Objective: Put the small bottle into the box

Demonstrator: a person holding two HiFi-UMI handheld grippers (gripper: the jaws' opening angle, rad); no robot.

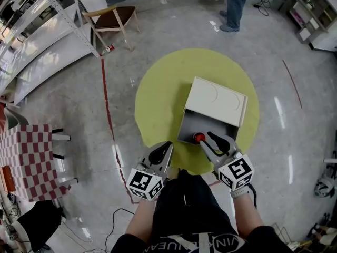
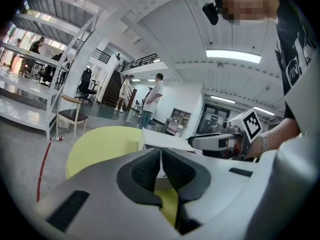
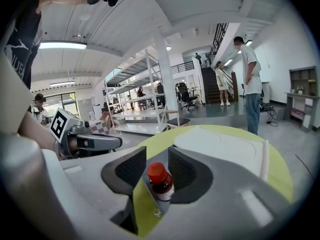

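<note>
Red-capped small bottle [image 3: 160, 181] loose between wide-apart jaws of right gripper [image 1: 205, 139] at box [image 1: 216, 101] opening; lift straight clear, no nudging; left gripper [image 2: 160, 154] closed, empty.

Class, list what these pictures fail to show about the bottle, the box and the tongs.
Base of the bottle: right gripper view, hidden by the right tongs.
Inside of the box: head view, covered by its lid and the right tongs.
Print on the bottle: too small in both views.

My right tool [image 3: 158, 166] has ribbed black pads [image 3: 131, 168] in a matt grey plastic shell. The small bottle [image 3: 160, 181] looks glossy; the floor [image 1: 295, 141] shines polished; the tabletop [image 1: 158, 88] is matt.
</note>
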